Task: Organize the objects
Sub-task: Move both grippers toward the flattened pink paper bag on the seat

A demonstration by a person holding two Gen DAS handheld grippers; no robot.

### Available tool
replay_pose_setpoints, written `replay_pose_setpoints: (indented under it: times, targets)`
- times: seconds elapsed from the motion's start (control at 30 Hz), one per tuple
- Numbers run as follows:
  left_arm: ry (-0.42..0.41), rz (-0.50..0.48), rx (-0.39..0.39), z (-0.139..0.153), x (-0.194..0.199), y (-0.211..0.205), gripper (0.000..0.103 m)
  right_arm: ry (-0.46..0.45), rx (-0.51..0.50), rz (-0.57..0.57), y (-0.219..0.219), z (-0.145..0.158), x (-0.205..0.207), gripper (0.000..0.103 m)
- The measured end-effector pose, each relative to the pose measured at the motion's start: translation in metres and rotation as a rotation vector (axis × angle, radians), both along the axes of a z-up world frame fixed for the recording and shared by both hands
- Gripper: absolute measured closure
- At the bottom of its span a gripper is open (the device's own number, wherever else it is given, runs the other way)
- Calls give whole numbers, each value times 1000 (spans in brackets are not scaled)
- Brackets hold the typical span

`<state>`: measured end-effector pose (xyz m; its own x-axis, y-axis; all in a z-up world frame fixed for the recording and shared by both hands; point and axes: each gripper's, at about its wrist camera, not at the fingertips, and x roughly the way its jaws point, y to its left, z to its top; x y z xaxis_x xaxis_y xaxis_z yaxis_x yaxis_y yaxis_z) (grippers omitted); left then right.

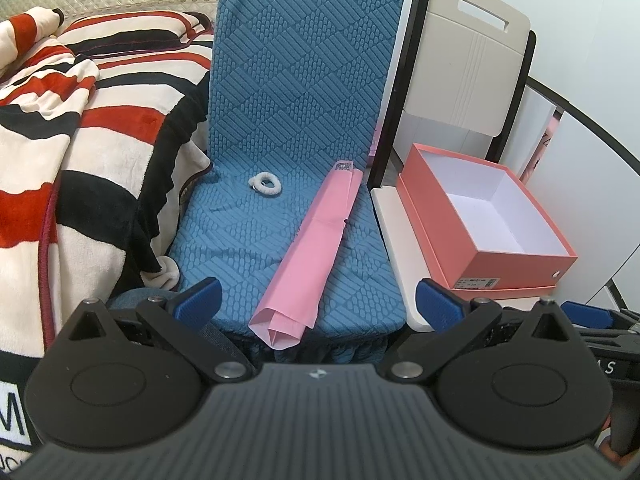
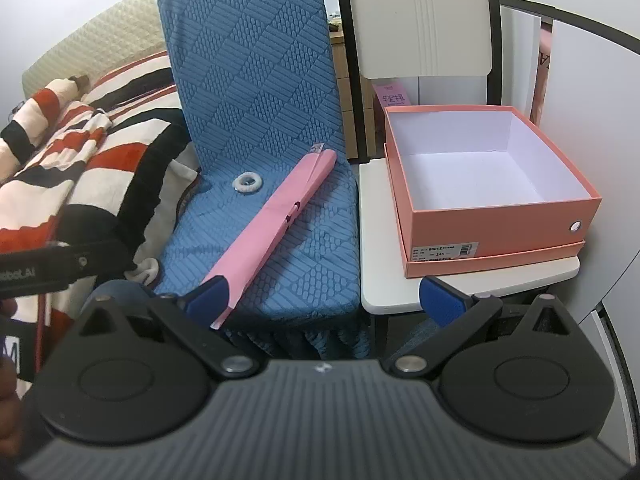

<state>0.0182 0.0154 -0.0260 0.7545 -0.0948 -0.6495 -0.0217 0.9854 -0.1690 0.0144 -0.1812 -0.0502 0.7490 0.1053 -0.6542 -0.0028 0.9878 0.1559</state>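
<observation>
Scene: 2 chairs side by side next to a bed with a striped blanket (image 1: 80, 128). Item 1: pink roll (image 1: 312, 248), a long folded paper or bag, lying slantwise on the blue chair (image 1: 296, 80) seat, its near end at the front edge. Item 2: white ring (image 1: 265, 182), probably a hair tie, on the same seat near the backrest, well apart from the roll. Item 3: orange box (image 2: 492, 216), open and empty, white inside, seated in its upturned lid on the white chair (image 2: 384, 280) to the right. Left tool (image 1: 318, 294): jaws wide apart, nothing between them, hovering short of the blue chair's front edge and aimed at the roll's near end. Right tool (image 2: 328, 296): jaws likewise wide apart and empty, facing the gap between the 2 chairs. Step in hand: judged to be the opening approach, with nothing yet gathered. Next move, as a judgement: bring 1 tool down over the roll or the ring, close on it and carry it across into the box; the ring is small and flat on textured fabric, so it calls for a low, careful pinch. Writing: box end label reads "245" beside a barcode and smaller print too fine to read; a pink card (image 2: 390, 98) behind the chairs bears characters not legible; a strap at the right view's left edge reads partly "obot.AI".
</observation>
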Motion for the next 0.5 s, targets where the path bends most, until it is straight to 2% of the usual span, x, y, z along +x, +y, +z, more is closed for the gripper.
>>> replay_pose_setpoints:
  times: [0.5]
  targets:
    - [12,-8,9,-4,5,1,0,17,-3,-4,0,-3,3,0]
